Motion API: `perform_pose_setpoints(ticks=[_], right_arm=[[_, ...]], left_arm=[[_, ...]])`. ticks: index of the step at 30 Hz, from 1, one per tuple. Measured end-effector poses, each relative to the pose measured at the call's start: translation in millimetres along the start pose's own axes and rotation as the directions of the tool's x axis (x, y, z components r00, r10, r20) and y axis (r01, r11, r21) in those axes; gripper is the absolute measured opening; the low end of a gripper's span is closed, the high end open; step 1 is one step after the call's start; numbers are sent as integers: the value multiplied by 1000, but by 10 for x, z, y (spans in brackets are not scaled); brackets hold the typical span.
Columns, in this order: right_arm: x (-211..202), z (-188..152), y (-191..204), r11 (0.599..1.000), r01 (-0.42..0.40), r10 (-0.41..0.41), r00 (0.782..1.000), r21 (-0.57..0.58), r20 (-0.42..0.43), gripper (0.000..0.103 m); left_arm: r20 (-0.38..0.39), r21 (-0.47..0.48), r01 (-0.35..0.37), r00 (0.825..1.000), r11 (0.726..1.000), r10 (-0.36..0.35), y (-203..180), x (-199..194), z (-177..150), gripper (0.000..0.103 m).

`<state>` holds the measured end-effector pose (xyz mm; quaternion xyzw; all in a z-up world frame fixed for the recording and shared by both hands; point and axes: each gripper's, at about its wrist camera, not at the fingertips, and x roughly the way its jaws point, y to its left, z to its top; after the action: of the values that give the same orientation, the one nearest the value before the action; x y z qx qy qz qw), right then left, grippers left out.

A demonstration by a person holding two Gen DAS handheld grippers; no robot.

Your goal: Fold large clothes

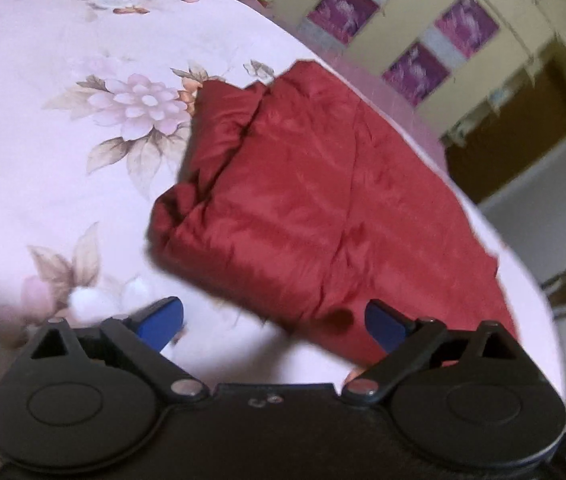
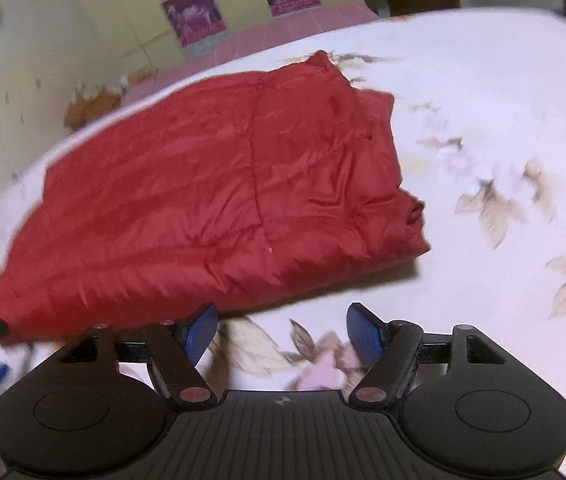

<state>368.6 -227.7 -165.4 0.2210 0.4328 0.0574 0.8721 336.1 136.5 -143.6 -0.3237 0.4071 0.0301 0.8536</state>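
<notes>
We see the padded dark-red quilted garment (image 1: 303, 200) folded on the pale floral bedsheet (image 1: 63, 160); the left gripper (image 1: 274, 322) and right gripper (image 2: 281, 330) gape wide and empty (probably finished, though blurred).

Bare sheet (image 2: 483, 120) around the folded red garment (image 2: 211, 192).

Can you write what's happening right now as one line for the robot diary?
stage: red jacket lies folded on floral bedsheet | left tool: open, empty | right tool: open, empty | contact: none

Red jacket (image 1: 307, 200), pink floral bedsheet (image 1: 63, 140)
</notes>
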Motion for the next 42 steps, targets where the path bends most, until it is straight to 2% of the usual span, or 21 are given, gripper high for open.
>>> perform_pose_setpoints(ticks=[2, 4, 7, 8, 9, 10, 12, 15, 22, 26, 33, 37, 41, 42], right_arm=[[42, 95, -81, 996, -43, 42, 999, 81, 22, 71], [101, 179, -148, 987, -71, 65, 997, 145, 43, 71], [172, 270, -157, 984, -76, 65, 995, 161, 71, 69], [193, 292, -139, 986, -72, 60, 995, 151, 77, 50], [206, 321, -138, 986, -78, 68, 995, 144, 75, 40], [216, 340, -138, 986, -79, 68, 995, 148, 74, 38], [212, 360, -108, 988, -75, 65, 995, 133, 78, 26], [136, 389, -42, 995, -65, 58, 995, 80, 86, 18], [-249, 195, 60, 997, -72, 70, 994, 24, 82, 17], [-587, -177, 41, 998, -67, 66, 996, 18, 57, 17], [-1162, -955, -62, 998, -50, 50, 999, 25, 7, 17], [-1400, -1228, -117, 998, -46, 46, 999, 43, 3, 17], [-1465, -1313, -110, 998, -44, 44, 999, 51, 3, 17], [-1450, -1300, -95, 998, -37, 37, 999, 45, 4, 18]], left_arm=[[34, -49, 25, 999, 998, -24, 37, 62, 47, 95], [64, -75, 37, 997, 996, -32, 34, 114, 95, 89], [96, -98, 38, 995, 994, -29, 41, 184, 138, 73], [98, -110, 39, 995, 993, -28, 49, 203, 157, 68], [107, -121, 40, 994, 992, -27, 55, 209, 173, 58], [101, -134, 45, 994, 990, -31, 68, 227, 192, 53], [94, -148, 57, 995, 987, -43, 84, 236, 214, 35], [95, -111, 45, 995, 993, -35, 27, 171, 199, 24], [58, -32, 44, 997, 999, -42, 8, -241, 117, 20], [8, 14, 50, 999, 999, -50, 144, -621, -173, 20], [-70, 30, 63, 996, 998, -61, 457, -1193, -748, 20], [-79, 34, 68, 995, 997, -66, 576, -1376, -964, 21], [-67, 42, 65, 996, 997, -62, 614, -1413, -1028, 21], [-60, 50, 60, 997, 997, -57, 613, -1409, -1030, 25]])
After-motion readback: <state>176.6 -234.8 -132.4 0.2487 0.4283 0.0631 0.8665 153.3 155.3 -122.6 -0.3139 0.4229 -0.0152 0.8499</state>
